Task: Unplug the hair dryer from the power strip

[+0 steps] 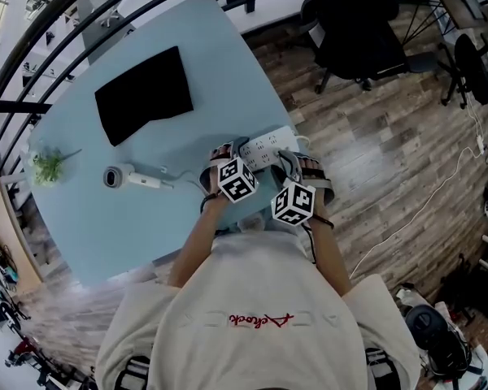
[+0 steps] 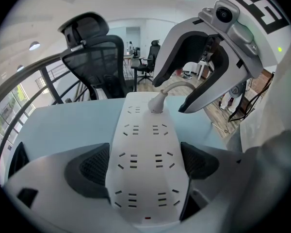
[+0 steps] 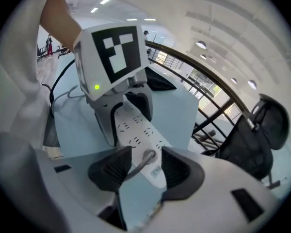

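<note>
- Left gripper (image 2: 145,165) is clamped across the strip (image 2: 141,130) at its left end. If that hold slips, the strip may lift with the plug.
- Right gripper (image 3: 145,168) has its jaws wide, straddling the plug (image 3: 148,155) at the right end without touching it. Closing low would pinch only the cord (image 3: 132,173).
- Dryer (image 1: 118,175) lies well to the left, and a hard yank could drag it.

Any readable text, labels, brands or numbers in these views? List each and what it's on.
Shirt: red script word, upside down in the head view, too blurred to read.
Power strip, label by its cord end: too small to read.
Marker cubes: black-and-white square patterns, no letters.
Nothing else legible.
</note>
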A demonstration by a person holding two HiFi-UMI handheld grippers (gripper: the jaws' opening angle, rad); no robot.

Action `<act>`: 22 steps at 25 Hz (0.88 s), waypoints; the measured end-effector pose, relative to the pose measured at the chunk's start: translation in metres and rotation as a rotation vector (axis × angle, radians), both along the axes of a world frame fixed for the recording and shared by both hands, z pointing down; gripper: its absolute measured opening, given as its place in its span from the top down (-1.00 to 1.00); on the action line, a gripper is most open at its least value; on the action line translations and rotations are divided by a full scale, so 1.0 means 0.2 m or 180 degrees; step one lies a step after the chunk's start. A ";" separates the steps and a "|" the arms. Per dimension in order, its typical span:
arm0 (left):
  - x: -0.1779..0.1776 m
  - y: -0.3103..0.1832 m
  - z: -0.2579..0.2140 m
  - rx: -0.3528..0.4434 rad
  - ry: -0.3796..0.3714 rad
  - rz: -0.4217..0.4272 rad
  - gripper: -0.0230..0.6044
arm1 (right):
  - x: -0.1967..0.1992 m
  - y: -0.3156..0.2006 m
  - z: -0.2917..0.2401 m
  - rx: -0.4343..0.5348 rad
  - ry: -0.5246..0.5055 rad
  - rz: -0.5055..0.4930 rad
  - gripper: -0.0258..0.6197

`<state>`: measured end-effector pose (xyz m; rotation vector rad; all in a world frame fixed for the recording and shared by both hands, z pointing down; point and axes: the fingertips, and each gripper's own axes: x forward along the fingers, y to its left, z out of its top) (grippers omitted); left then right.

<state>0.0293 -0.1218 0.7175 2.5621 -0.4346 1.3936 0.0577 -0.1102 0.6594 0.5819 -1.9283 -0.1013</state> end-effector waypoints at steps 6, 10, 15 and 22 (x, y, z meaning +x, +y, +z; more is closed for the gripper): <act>0.00 0.00 0.00 0.0013 -0.0005 0.0002 -0.47 | 0.02 -0.03 0.04 -0.0112 0.0031 0.0151 0.34; 0.00 0.00 0.00 0.0013 0.0003 0.0009 -0.47 | 0.03 -0.06 0.08 -0.0225 0.0016 0.0273 0.34; 0.00 0.00 0.00 0.0022 0.0007 0.0017 -0.47 | 0.03 -0.08 0.13 -0.0473 -0.0021 0.0331 0.35; 0.00 0.01 0.01 0.0015 0.0018 0.0033 -0.47 | 0.04 -0.09 0.17 -0.0862 -0.0055 0.0288 0.35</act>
